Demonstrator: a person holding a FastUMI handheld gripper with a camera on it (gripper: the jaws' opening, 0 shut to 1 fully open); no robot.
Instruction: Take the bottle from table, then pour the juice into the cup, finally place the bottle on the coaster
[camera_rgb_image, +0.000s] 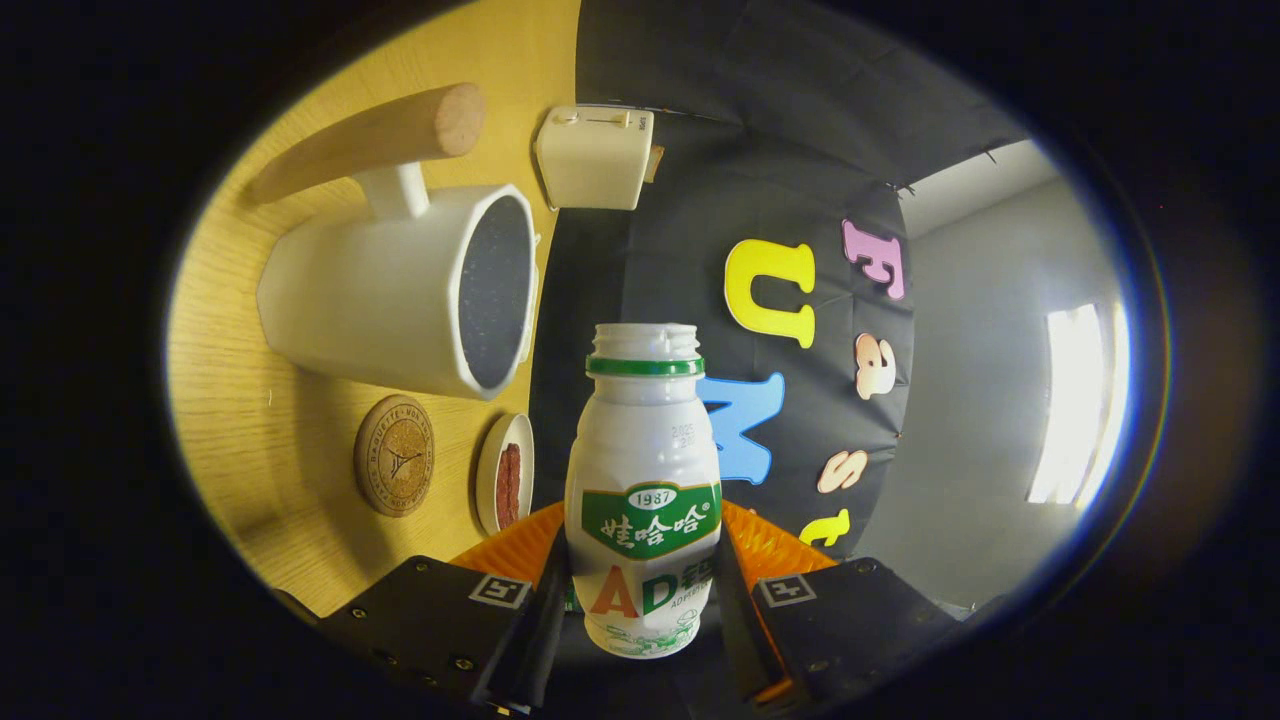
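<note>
Wooden surface (250, 420) filled the frame's left side. Your tongs (640, 590) were clenched on the bottle (643, 480), tipped toward the cup (400, 295) at upper left for pouring.

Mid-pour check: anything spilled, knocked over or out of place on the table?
No spill visible. The gripper is shut on the uncapped bottle, turned sideways to the table. The cup, coaster and small dish stand flat on it, apart from one another. The toaster stands beyond the cup. Nothing looks odd.
</note>
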